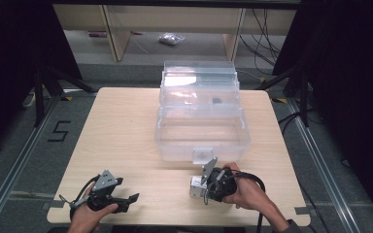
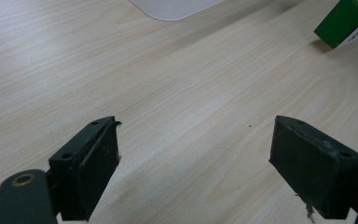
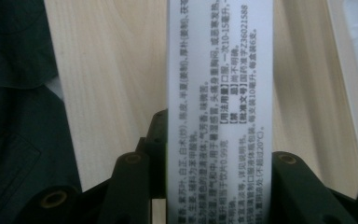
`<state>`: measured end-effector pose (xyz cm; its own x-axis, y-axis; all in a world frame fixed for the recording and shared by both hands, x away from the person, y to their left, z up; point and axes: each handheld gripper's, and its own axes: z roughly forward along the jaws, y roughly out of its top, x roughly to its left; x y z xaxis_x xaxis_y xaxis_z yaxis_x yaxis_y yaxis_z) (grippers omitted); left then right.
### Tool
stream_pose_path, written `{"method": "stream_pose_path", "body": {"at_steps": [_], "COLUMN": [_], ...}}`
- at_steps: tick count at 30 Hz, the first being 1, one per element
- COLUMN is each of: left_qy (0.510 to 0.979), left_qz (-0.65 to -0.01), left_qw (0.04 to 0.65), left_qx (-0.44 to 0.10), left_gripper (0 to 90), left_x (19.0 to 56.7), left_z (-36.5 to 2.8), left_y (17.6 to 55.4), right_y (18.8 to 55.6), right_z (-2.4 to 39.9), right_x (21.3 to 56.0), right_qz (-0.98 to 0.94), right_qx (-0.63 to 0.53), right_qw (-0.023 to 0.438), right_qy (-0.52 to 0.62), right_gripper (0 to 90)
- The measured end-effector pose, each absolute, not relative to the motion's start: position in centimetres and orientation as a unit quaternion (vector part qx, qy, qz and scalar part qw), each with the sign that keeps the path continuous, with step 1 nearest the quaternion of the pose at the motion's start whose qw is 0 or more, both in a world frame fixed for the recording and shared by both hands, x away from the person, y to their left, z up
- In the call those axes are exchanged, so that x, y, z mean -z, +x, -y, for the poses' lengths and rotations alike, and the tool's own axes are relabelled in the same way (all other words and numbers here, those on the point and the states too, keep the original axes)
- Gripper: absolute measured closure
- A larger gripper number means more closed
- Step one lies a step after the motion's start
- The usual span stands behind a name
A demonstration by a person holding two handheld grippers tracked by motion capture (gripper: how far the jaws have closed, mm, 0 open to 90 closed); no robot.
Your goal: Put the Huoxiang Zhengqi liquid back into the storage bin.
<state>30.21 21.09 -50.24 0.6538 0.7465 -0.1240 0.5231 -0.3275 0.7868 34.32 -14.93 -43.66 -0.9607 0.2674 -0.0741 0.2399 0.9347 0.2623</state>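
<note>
Your right tool (image 1: 200,187) clamps the small white printed cardboard box (image 1: 195,186) at lower centre, its long axis running up the right gripper view. Your left tool (image 1: 126,199) gapes over the pale wooden desk (image 1: 126,126).

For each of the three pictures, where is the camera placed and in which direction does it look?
High view: above the person's side, looking forward and down on the table and clear bin; both hands and the left gripper and right gripper show.
Left gripper view: on the left gripper, looking along its open jaws over bare wood.
Right gripper view: on the right gripper, looking along jaws shut on the white box.
Shared: the box also shows in the high view, and its green corner in the left gripper view.
</note>
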Motion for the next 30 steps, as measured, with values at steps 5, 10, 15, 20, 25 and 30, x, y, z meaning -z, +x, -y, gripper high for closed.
{"method": "stream_pose_path", "body": {"at_steps": [5,10,15,20,25,30], "left_qy": [0.802,0.803,0.798,0.798,0.801,0.795], "left_qz": [-0.398,-0.395,-0.404,-0.405,-0.398,-0.404], "left_qw": [0.425,0.426,0.428,0.426,0.426,0.433], "left_qx": [-0.136,-0.133,-0.131,-0.132,-0.134,-0.132], "left_gripper": [14.9,14.9,14.9,14.9,14.9,14.9], "left_x": [50.2,50.3,50.3,50.2,50.2,50.3], "left_z": [-21.1,-21.1,-21.0,-21.0,-21.2,-21.0], "left_y": [30.1,30.2,30.2,30.2,30.3,30.2], "right_y": [34.5,35.2,35.7,36.1,37.0,37.5], "right_z": [15.1,15.3,15.3,15.3,15.6,15.7], "right_x": [42.3,41.1,39.7,38.8,36.8,35.4], "right_qz": [-0.982,-0.984,-0.983,-0.983,-0.982,-0.981], "right_qx": [-0.143,-0.149,-0.154,-0.159,-0.159,-0.160], "right_qw": [0.043,0.057,0.058,0.050,0.054,0.057], "right_qy": [0.119,0.084,0.079,0.084,0.089,0.091], "right_gripper": [64.9,64.9,64.9,65.0,65.0,65.0]}}
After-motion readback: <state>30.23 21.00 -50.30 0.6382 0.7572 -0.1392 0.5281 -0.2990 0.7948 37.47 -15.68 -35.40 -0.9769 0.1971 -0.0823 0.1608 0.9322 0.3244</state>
